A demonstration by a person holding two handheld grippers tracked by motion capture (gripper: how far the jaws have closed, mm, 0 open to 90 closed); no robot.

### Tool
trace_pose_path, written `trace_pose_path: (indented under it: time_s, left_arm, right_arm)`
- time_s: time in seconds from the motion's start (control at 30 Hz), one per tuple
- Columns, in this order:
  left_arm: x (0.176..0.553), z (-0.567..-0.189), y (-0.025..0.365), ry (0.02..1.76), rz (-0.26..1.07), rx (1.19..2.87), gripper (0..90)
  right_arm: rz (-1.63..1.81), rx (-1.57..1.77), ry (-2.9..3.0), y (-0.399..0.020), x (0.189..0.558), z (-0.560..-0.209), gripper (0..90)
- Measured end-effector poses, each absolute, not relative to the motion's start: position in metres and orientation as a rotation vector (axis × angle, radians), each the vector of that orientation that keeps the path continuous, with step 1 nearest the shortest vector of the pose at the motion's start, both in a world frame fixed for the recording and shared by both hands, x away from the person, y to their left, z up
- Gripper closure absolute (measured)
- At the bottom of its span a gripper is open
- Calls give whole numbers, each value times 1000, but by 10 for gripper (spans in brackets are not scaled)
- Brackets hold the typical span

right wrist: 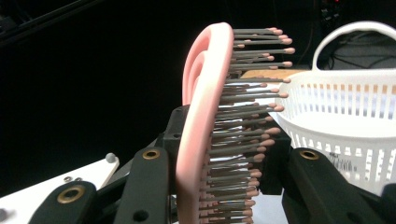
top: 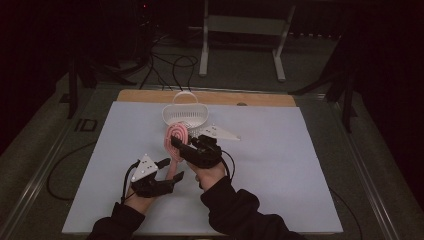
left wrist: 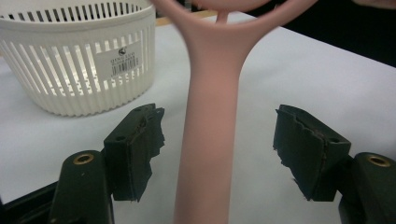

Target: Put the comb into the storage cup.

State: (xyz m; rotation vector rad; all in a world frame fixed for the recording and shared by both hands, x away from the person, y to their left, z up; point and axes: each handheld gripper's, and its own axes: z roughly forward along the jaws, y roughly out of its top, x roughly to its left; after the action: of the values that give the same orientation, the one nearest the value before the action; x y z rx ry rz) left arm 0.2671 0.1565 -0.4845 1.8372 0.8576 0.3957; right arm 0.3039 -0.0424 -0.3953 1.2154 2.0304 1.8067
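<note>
A pink hairbrush (top: 177, 134) with grey, pink-tipped bristles (right wrist: 247, 107) is held above the white sheet. My right gripper (top: 181, 146) is shut on its oval head (right wrist: 205, 116), one jaw against the back and the other on the bristle side. The brush's handle (left wrist: 208, 140) runs down between the jaws of my left gripper (top: 171, 169). In the left gripper view the left gripper (left wrist: 219, 154) is open, with a clear gap between each pad and the handle. Just beyond the brush head a white slatted basket (top: 185, 115) with a hoop handle stands on the sheet.
A white sheet (top: 280, 165) covers the table, and a wooden strip (top: 260, 99) shows along the far edge. Cables (top: 170, 67) and a metal frame's legs (top: 204, 45) lie on the dark floor behind. The basket (left wrist: 79, 65) is close ahead of the left gripper.
</note>
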Motion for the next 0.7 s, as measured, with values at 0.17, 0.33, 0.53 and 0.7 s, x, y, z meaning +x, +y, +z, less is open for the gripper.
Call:
trace_pose_path:
  time_s: [0.17,0.33,0.53,0.7]
  left_arm:
    - [272,-488,162,899,349,1840,232]
    - [275,-489,168,921,340,1841,172]
    - [277,-489,171,903,297,1870,86]
    - [276,-490,171,896,276,1909,23]
  right_arm:
    - [1797,1187,2034,-45,306,-391,642]
    - [1783,1140,2035,-50,308,-385,642]
    - [1769,1067,2059,-55,312,-378,642]
    - [1755,999,2104,-59,316,-375,642]
